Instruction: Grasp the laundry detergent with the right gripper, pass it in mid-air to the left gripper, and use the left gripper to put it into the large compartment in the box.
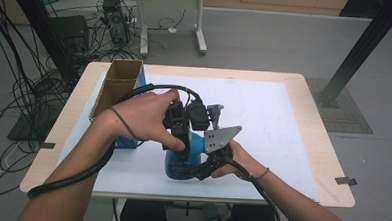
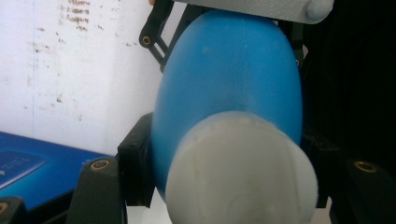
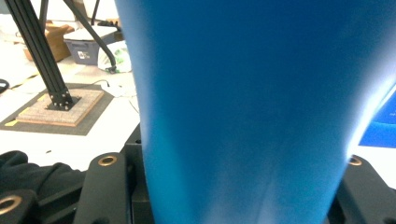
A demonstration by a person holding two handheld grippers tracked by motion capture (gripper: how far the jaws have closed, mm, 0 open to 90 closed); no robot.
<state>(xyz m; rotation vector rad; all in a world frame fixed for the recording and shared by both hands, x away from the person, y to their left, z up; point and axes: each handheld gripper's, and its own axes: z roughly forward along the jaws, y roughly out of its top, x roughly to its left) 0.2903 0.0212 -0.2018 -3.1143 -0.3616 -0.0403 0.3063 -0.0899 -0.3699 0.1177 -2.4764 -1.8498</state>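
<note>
Blue plastic bottle (image 1: 182,157) with a white cap (image 2: 243,172) sits near the front edge of the desk (image 1: 305,90), held between both grippers above the white mat (image 1: 273,119). In the high view the left gripper (image 1: 180,140) comes in from above and to the left, and its jaws are clamped on the bottle at the cap end; the left gripper view looks along the bottle from the cap, with black jaws pressed against both sides of the neck. The right gripper (image 1: 201,166) grasps the bottle's body from the right and below, its grey three-cornered plate (image 1: 222,138) standing up beside the bottle; in the right gripper view the blue body fills the gap between the two jaws, which touch it on each side. The bottle lies tilted, cap toward the left gripper. An open cardboard box (image 1: 116,87) stands upright at the left of the desk, just behind the left hand (image 1: 143,115). The right hand (image 1: 239,160) rests low at the desk's near edge. Black cables trail from both grippers toward the person.
</note>
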